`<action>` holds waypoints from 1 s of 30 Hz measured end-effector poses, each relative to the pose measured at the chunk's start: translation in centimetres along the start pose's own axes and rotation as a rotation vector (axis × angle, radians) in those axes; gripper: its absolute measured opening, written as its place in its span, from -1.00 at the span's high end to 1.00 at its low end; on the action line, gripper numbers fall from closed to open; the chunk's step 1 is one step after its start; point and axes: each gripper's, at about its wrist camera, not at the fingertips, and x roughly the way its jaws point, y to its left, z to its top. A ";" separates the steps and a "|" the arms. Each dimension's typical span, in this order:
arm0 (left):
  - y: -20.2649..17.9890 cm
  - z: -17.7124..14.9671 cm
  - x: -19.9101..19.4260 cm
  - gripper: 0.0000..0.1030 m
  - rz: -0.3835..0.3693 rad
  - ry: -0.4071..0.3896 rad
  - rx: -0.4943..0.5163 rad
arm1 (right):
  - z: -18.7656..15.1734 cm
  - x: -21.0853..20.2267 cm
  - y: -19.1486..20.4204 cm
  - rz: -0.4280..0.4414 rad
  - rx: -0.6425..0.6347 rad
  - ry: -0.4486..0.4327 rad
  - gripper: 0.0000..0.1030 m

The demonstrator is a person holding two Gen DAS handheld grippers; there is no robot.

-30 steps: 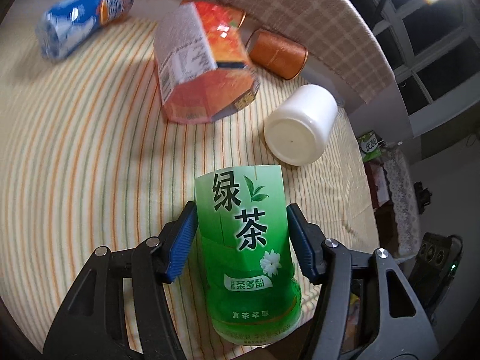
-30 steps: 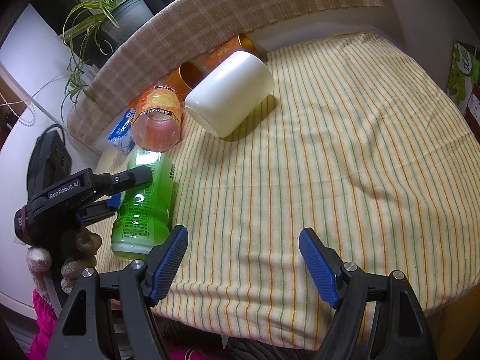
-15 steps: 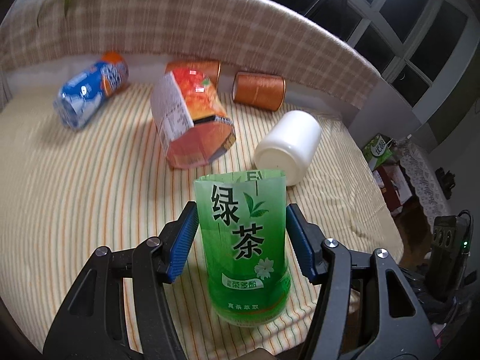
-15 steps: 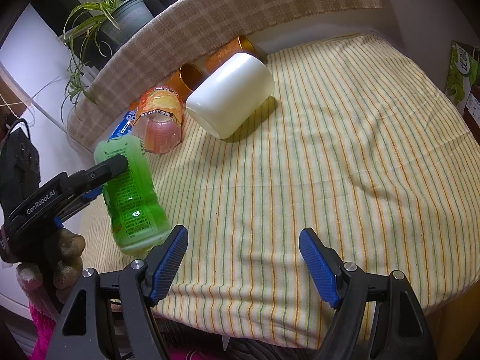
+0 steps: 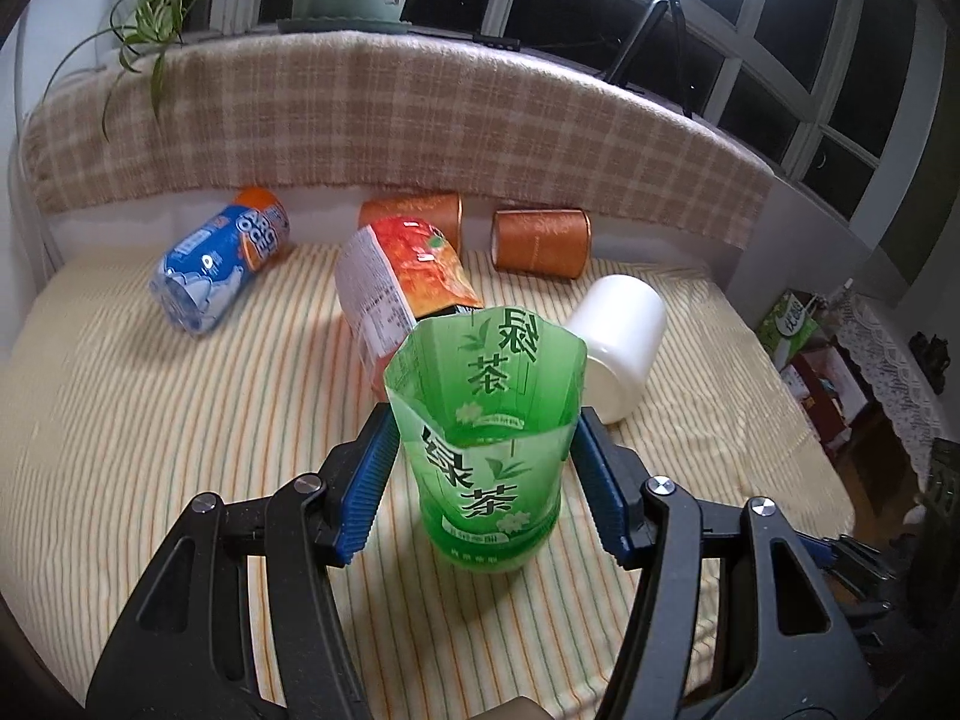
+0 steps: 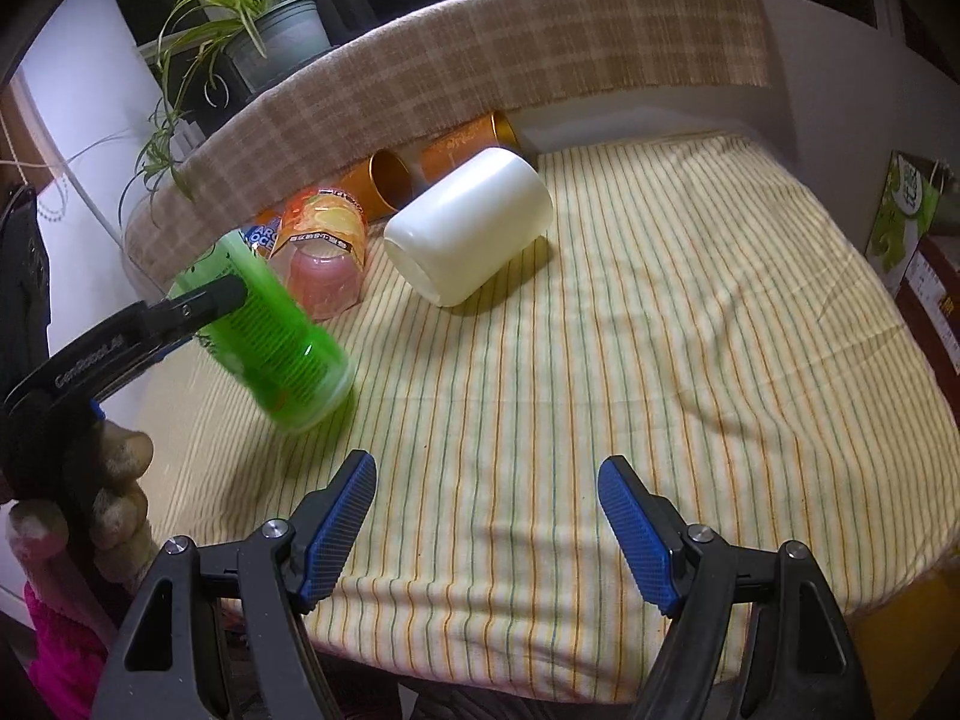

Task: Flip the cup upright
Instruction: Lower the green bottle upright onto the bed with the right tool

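My left gripper [image 5: 483, 480] is shut on the green tea cup [image 5: 489, 456], a cut-off green bottle with its open rim up. In the right wrist view the green cup [image 6: 273, 339] is tilted, its base just above the striped cloth [image 6: 660, 330], held by the left gripper [image 6: 180, 312]. My right gripper [image 6: 486, 516] is open and empty over the cloth near the front edge. A white cup [image 5: 618, 354] lies on its side behind the green cup; it also shows in the right wrist view [image 6: 471, 225].
An orange-red cup [image 5: 402, 282], a blue cup [image 5: 219, 261] and two copper cans [image 5: 540, 240] lie on their sides toward the back. A checked blanket [image 5: 390, 120] runs along the back. The table edge drops off at the right [image 5: 828, 480].
The left gripper has lifted and turned the green cup from lying flat to nearly upright with its rim up. The right gripper has not moved.
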 end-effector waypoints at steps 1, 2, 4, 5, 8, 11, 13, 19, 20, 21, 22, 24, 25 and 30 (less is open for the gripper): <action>0.0 0.0 0.1 -0.17 0.004 -0.001 0.003 | 0.0 -0.1 0.1 -0.003 -0.005 -0.003 -0.53; 0.0 0.0 0.2 -0.17 0.006 -0.001 0.005 | 0.0 -0.1 0.1 -0.003 -0.006 -0.003 -0.53; -0.2 0.0 0.2 -0.17 0.010 -0.006 0.008 | 0.0 -0.1 0.1 -0.003 -0.006 -0.002 -0.53; -0.2 -0.1 0.3 -0.17 0.013 -0.008 0.013 | 0.0 -0.1 0.0 -0.005 -0.006 -0.002 -0.53; -0.6 -0.1 0.4 -0.17 0.023 -0.012 0.032 | -0.1 -0.1 -0.1 -0.007 -0.001 0.000 -0.53; -0.9 -0.2 0.4 -0.17 0.032 -0.018 0.052 | 0.0 -0.2 -0.1 -0.009 0.000 -0.002 -0.53; -1.1 -0.3 0.4 -0.17 0.037 -0.020 0.065 | 0.0 -0.2 -0.1 -0.009 0.001 -0.003 -0.53; -1.8 -0.7 0.2 -0.17 0.041 -0.017 0.099 | 0.0 -0.2 -0.1 -0.009 0.001 -0.003 -0.53; -1.9 -0.7 0.2 -0.17 0.040 -0.016 0.102 | 0.0 -0.2 -0.1 -0.008 0.000 -0.003 -0.53; -2.0 -0.8 0.2 -0.17 0.038 -0.014 0.108 | 0.0 -0.3 -0.1 -0.008 -0.001 -0.003 -0.53; -2.1 -0.9 0.1 -0.17 0.037 -0.013 0.112 | 0.0 -0.3 -0.1 -0.010 -0.001 -0.004 -0.53; -2.1 -0.9 0.1 -0.17 0.027 -0.007 0.111 | 0.0 -0.3 -0.1 -0.010 0.001 -0.003 -0.53; -2.1 -0.9 0.0 -0.17 0.020 -0.004 0.108 | 0.0 -0.3 -0.1 -0.009 0.000 -0.003 -0.53; -1.8 -1.0 0.0 -0.17 -0.004 0.011 0.091 | 0.1 -0.2 0.0 -0.011 -0.002 -0.004 -0.53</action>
